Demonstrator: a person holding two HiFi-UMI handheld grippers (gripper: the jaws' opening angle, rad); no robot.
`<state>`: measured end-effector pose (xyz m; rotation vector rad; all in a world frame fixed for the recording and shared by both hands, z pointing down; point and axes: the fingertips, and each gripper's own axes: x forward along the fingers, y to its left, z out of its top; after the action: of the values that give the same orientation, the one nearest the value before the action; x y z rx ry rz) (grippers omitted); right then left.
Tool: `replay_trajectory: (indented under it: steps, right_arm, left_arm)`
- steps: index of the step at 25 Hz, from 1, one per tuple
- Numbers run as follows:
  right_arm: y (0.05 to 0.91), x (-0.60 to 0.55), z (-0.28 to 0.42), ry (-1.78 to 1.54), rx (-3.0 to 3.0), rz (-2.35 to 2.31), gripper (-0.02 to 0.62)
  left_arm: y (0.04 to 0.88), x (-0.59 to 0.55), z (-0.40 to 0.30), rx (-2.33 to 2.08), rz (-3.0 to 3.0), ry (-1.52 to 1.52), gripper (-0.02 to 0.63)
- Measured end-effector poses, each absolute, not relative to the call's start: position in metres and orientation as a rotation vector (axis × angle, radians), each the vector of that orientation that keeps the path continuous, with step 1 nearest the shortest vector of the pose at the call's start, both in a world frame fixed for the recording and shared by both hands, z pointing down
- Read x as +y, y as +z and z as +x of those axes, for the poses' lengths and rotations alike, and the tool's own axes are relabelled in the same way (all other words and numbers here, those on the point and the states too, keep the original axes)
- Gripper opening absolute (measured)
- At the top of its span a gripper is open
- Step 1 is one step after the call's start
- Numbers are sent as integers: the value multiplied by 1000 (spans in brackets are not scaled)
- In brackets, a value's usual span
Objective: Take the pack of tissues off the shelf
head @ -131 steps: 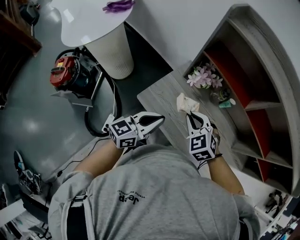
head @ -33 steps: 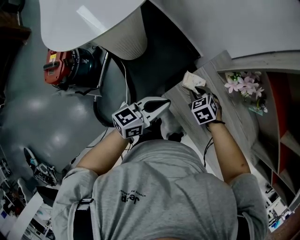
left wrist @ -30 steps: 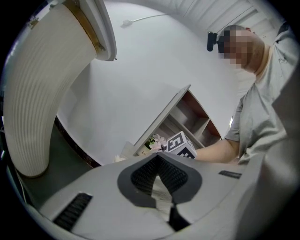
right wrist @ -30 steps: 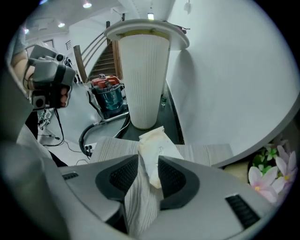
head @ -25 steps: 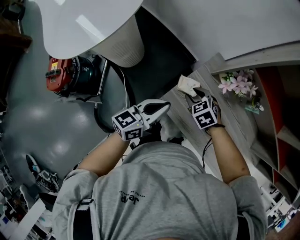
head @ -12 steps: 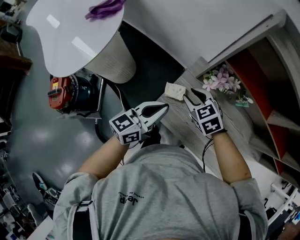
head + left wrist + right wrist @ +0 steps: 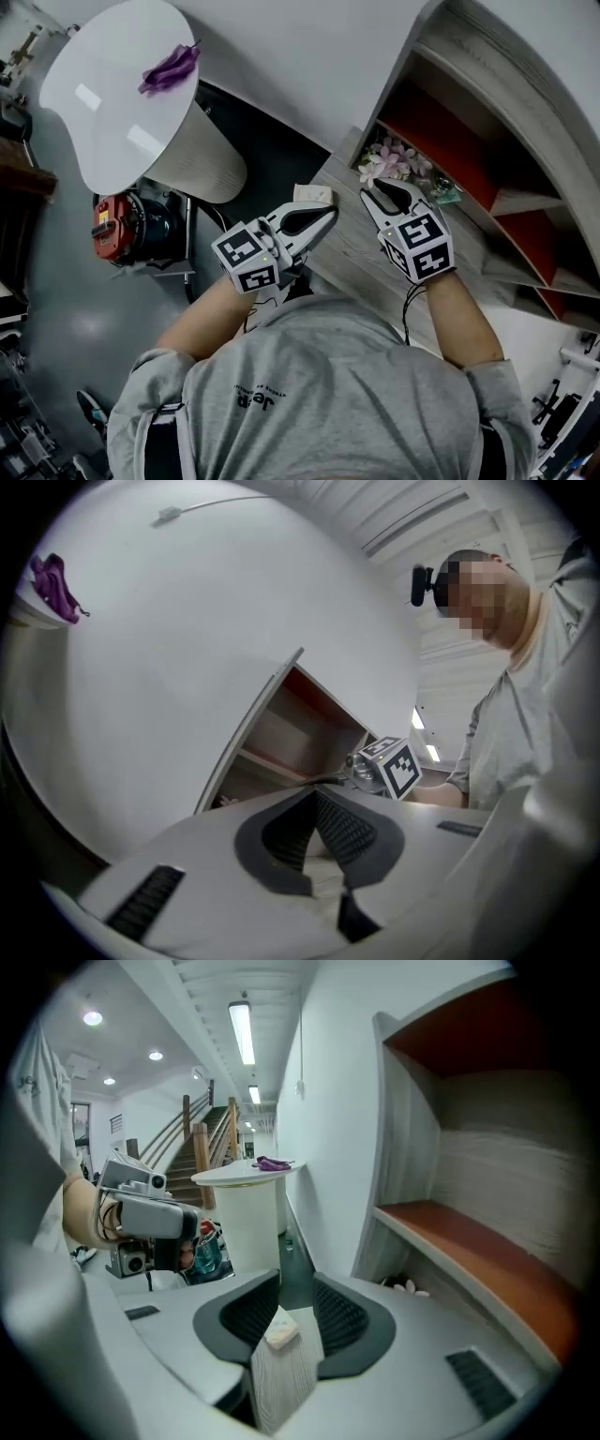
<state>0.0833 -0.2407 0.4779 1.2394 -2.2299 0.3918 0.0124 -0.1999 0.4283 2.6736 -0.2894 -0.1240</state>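
Note:
The pack of tissues point(image 7: 312, 194) is a small pale packet lying flat at the near end of the grey wooden top point(image 7: 366, 262), outside the shelf point(image 7: 469, 103). In the right gripper view the pack point(image 7: 281, 1333) lies on the wood further ahead, seen through the gap between the jaws. My right gripper point(image 7: 384, 190) hovers to the right of the pack, apart from it; its jaws are closing with nothing between them. My left gripper point(image 7: 322, 217) hangs just below the pack with its tips together and holds nothing.
The shelf has red-orange boards inside. Pink flowers point(image 7: 389, 161) stand at its foot, beside my right gripper. A round white table point(image 7: 122, 94) with a purple thing point(image 7: 171, 67) stands at the left, and a red machine point(image 7: 117, 230) sits on the floor.
The right gripper has let go of the tissue pack, left it on the wooden top, and drawn back to the right. The head view has swung towards the shelf.

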Motion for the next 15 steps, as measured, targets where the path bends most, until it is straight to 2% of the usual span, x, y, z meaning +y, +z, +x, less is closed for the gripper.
replay_trajectory:
  steps: [15]
  right_arm:
    - [378, -183, 202, 302, -2245, 1530, 91]
  left_arm:
    - [330, -164, 128, -34, 2820, -171, 21]
